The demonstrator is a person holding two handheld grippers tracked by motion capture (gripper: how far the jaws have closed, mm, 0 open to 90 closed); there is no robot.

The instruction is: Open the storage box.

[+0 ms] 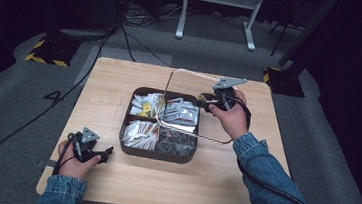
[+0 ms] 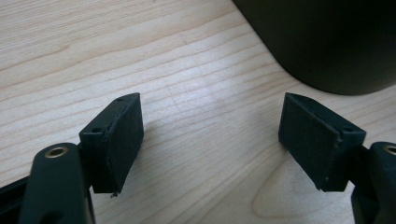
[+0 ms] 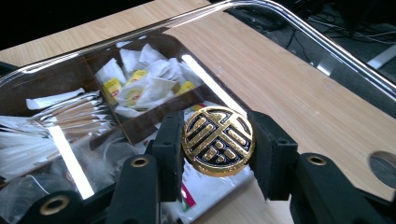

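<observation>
On the wooden table (image 1: 212, 175) we judge the opening half done: our right tool (image 3: 218, 140) clamps the gold knob (image 3: 218, 141) of the clear lid (image 1: 183, 79), tilted up over the mid-table compartment box (image 1: 156, 153), not yet set aside; the left tool (image 2: 210, 135) gapes wide, idle near the front-left corner.

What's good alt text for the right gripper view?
The right hand-held gripper is shut on the round gold-and-black knob of a clear lid, holding it tilted above a dark divided box of tea bags and sachets. Pale wooden table shows through the lid.
</observation>
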